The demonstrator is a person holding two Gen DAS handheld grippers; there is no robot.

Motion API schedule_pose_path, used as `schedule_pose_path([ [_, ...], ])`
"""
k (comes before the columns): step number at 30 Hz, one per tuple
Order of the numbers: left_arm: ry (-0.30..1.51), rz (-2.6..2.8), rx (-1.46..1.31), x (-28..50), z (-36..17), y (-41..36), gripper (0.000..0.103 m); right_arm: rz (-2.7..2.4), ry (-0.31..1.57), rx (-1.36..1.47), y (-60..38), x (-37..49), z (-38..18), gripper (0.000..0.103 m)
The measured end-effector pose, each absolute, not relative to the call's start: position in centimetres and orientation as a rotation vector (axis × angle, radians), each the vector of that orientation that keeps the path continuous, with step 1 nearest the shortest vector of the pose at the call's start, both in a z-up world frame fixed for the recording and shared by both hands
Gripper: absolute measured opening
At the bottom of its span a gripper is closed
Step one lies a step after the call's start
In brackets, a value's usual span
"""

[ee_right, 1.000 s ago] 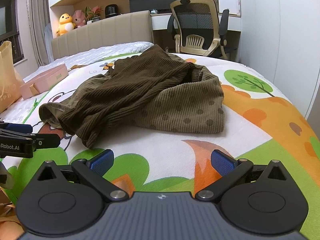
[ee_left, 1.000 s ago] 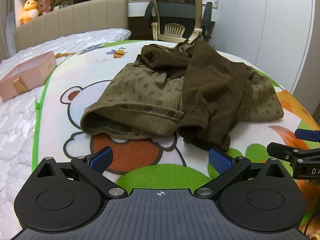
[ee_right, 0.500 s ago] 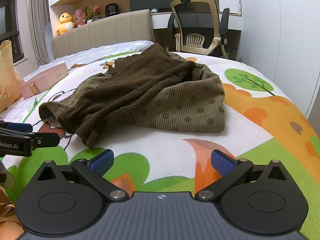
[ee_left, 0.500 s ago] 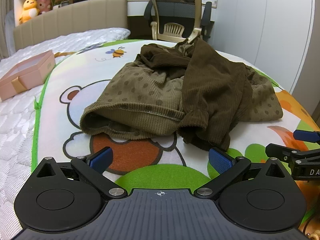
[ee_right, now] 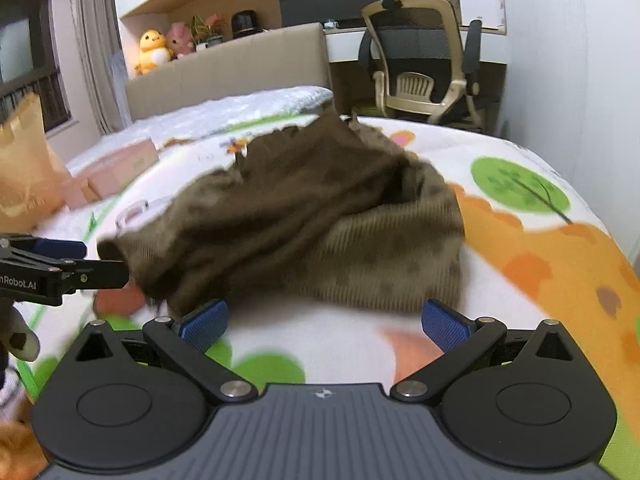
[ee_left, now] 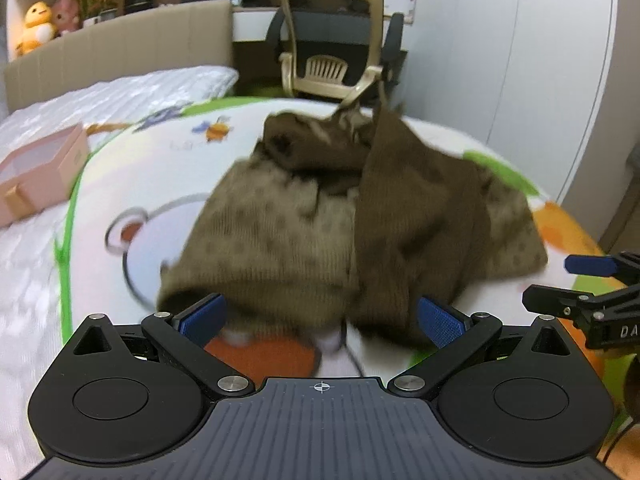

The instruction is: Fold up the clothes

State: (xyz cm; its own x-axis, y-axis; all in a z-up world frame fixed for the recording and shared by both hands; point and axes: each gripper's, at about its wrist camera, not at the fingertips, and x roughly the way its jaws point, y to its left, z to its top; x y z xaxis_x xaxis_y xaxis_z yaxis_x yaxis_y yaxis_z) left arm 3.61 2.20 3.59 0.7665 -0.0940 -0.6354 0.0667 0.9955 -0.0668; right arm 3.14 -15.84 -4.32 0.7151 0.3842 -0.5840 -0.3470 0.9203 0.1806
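A crumpled brown corduroy garment [ee_left: 320,232] with a dotted lighter lining lies on the cartoon-print bedspread [ee_left: 160,168]. My left gripper [ee_left: 320,320] is open, its blue pads just short of the garment's near hem, nothing between them. My right gripper [ee_right: 324,322] is open too, a little short of the garment [ee_right: 312,224] and nearest its right half. Each gripper shows at the edge of the other's view: the right gripper [ee_left: 592,280] and the left gripper [ee_right: 60,264]. Both views are motion-blurred.
A pink box [ee_left: 36,176] lies on the white quilt at left. A paper bag [ee_right: 24,176] stands beyond it. An office chair [ee_left: 332,52] and desk sit past the bed's far end, with the wall at right. Plush toys [ee_right: 156,50] rest on the headboard shelf.
Both grippers have moved forward toward the garment, which now looks larger and closer. Their jaws stayed open. The garment has not moved.
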Motion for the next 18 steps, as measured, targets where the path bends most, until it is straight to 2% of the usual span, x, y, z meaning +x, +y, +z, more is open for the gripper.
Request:
schedule_pose_path([
  [4, 0.672, -0.059, -0.026, 8.5, 4.7, 3.1, 0.103, 0.373, 0.725, 0.16, -16.2, 8.9, -3.9, 0.103],
  [8, 0.763, -0.034, -0.035, 13.3, 3.0, 4.1, 0.103, 0.346, 0.827, 0.221, -16.2, 12.3, -5.4, 0.103],
  [12, 0.849, -0.037, -0.015, 15.2, 0.8, 4.6, 0.103, 0.378, 0.892, 0.31, -16.8, 13.1, -7.2, 0.103],
  [18, 0.918, -0.065, -0.021, 15.5, -0.7, 5.2, 0.103, 0.392, 0.939, 0.272, -16.3, 13.7, -7.3, 0.103],
])
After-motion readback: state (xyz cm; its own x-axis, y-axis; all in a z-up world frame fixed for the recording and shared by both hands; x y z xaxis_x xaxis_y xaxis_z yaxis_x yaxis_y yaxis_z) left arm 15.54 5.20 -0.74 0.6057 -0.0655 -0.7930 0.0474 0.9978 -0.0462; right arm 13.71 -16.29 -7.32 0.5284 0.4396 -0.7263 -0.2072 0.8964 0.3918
